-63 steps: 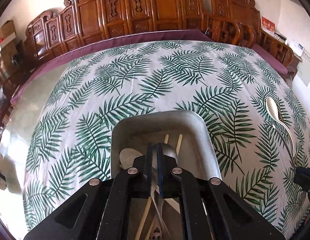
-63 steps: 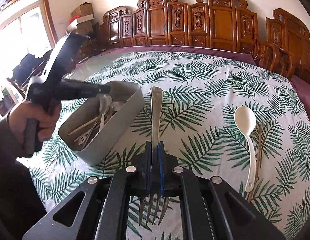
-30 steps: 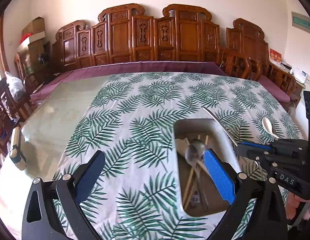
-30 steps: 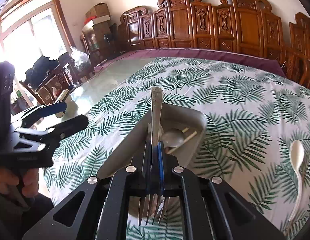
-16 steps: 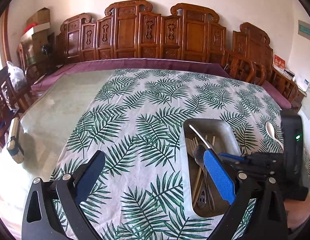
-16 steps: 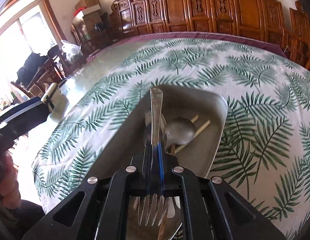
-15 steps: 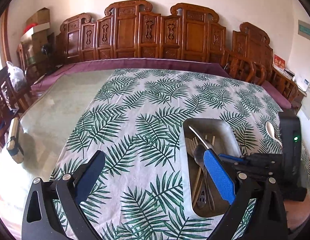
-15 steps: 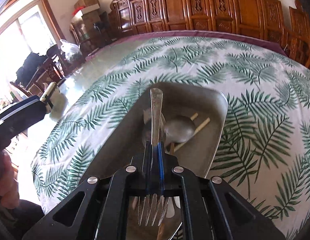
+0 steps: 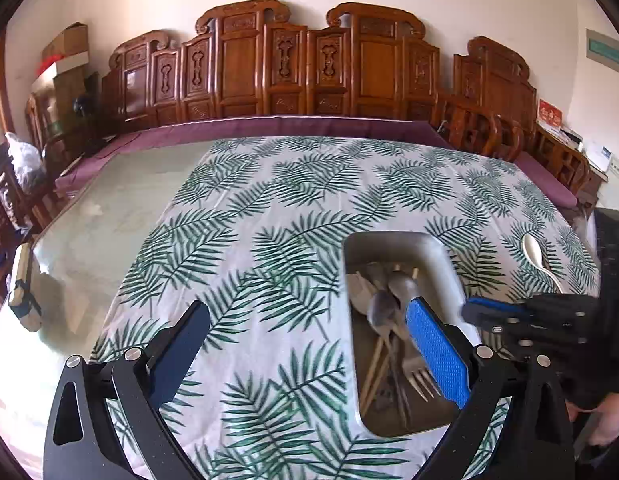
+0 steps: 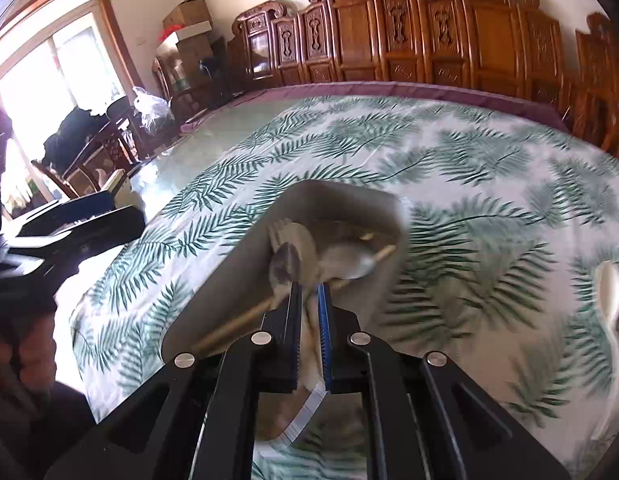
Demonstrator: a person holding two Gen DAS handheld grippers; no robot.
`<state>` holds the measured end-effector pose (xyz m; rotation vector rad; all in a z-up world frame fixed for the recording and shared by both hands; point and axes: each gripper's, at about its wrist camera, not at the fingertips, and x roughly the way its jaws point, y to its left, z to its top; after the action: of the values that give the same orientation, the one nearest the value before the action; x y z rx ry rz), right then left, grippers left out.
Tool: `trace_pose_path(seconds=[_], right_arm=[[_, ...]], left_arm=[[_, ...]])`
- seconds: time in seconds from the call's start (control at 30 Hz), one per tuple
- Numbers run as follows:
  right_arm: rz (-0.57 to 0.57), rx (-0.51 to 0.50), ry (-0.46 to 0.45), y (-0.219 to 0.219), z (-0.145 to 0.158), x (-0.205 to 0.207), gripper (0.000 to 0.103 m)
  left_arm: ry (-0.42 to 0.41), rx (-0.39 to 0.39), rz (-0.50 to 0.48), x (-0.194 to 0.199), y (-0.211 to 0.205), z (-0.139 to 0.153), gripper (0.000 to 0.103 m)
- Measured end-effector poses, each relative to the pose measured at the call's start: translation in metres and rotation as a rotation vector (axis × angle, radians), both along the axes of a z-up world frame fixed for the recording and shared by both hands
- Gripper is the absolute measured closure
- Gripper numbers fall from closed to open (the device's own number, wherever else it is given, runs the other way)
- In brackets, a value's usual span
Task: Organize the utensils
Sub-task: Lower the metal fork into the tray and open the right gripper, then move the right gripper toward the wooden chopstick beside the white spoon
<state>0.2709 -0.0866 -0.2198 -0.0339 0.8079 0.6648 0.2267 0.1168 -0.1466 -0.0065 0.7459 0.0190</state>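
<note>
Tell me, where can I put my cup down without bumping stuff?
The leaf cloth between the tray and the bare glass tabletop is free, and so is the far cloth toward the chairs. Crowded: the tray full of utensils, and beside the white spoon.

Background here is mostly furniture. A row of carved wooden chair backs (image 9: 309, 64) lines the counter's far edge, with more of them wrapping round the far right corner. The counter (image 9: 109, 216) has a glassy bare top along its left edge, and a palm-leaf tablecloth (image 9: 293, 208) covers the rest, over a purple cloth (image 9: 269, 124) that shows at the far edge. Cardboard boxes (image 10: 187, 20) are stacked off the far left corner by a bright window (image 10: 57, 68). A small wooden block-like thing (image 9: 23, 284) sits at the left edge; can't tell what it is.
</note>
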Motion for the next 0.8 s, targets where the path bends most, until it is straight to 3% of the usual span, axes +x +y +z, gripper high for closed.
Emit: trace_pose_path(seconds=[0.37, 0.53, 0.8], right_arm=[[-0.109, -0.108, -0.075, -0.106, 0.015, -0.019, 0.091], [-0.205, -0.147, -0.079, -0.158, 0.005, -0.022, 0.07], [-0.374, -0.151, 0.004, -0.235, -0.031, -0.013, 0.069]], left_arm=[[-0.014, 0.004, -0.07, 0.003, -0.047, 0.0, 0.008], [-0.017, 0.007, -0.111, 0.003, -0.068, -0.002, 0.008], [-0.026, -0.012, -0.169, -0.002, -0.101, -0.006, 0.008]])
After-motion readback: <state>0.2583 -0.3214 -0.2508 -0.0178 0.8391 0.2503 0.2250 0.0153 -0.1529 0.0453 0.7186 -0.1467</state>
